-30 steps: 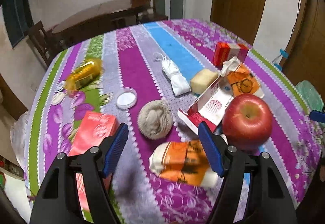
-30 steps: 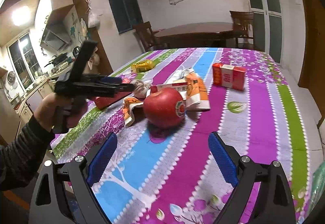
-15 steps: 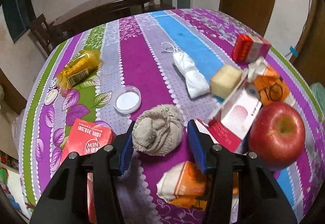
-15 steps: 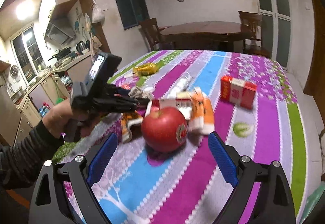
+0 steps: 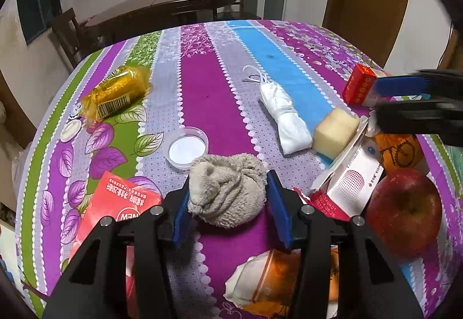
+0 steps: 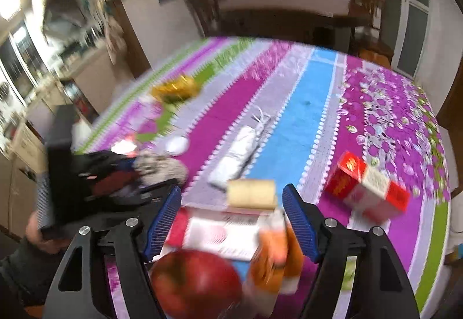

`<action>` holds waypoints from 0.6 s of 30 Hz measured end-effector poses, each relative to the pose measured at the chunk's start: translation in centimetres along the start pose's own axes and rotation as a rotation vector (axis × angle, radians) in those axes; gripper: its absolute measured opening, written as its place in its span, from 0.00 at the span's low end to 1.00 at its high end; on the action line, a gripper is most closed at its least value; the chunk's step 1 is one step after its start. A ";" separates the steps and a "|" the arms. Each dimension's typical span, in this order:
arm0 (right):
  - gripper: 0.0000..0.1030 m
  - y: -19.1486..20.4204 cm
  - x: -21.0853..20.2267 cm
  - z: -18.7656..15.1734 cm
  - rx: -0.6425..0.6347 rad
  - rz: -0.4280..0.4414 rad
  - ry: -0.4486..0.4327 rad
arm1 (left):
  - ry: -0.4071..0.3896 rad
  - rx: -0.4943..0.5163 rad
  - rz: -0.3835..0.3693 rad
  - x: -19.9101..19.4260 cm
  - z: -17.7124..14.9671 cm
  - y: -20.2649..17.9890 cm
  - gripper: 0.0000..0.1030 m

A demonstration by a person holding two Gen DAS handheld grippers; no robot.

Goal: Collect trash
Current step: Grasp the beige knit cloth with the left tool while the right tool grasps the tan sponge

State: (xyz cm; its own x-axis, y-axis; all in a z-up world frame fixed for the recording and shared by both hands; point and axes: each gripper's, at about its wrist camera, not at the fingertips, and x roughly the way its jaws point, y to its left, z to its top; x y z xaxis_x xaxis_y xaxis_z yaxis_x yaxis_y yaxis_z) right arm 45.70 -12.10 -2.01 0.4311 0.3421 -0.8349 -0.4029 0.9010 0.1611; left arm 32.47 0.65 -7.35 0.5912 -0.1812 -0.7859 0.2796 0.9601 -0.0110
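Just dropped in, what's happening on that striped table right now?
The left tongs are closed around the balled-up beige cloth on the striped tablecloth. The right tongs are open, hovering above the red-and-white carton, near the apple and orange wrapper. That view is blurred. The other litter lies untouched.

A crumpled beige cloth wad (image 5: 228, 191) is sitting on the purple stripe, just in front of a round white lid (image 5: 188, 150). Orange wrappers (image 5: 277, 281) and an opened red-and-white carton (image 5: 347, 188) are lying beside it.
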 end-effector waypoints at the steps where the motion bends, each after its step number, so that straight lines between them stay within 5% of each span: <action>1: 0.72 0.0 0.9 0.4 -0.010 -0.019 0.028 | 0.000 -0.002 -0.004 0.0 0.0 0.1 0.43; 8: 0.72 0.3 6.1 1.4 -0.106 -0.098 0.251 | -0.005 0.012 0.009 -0.2 -0.2 -0.3 0.40; 10: 0.71 0.0 6.4 1.3 -0.094 -0.108 0.245 | -0.005 0.009 0.012 -0.1 -0.1 -0.3 0.40; 14: 0.51 0.0 6.7 0.7 -0.087 -0.106 0.235 | -0.013 0.010 0.025 0.0 0.0 -0.4 0.40; 18: 0.48 1.2 5.0 0.4 -0.109 -0.145 0.121 | -0.049 -0.001 0.027 -0.5 -0.1 -0.5 0.33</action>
State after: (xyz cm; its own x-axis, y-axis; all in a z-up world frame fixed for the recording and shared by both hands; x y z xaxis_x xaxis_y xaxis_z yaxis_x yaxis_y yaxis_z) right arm 47.72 -9.14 -5.79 0.3936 0.1703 -0.9034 -0.4313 0.9020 -0.0179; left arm 31.98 0.27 -7.00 0.6349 -0.1656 -0.7547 0.2627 0.9648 0.0093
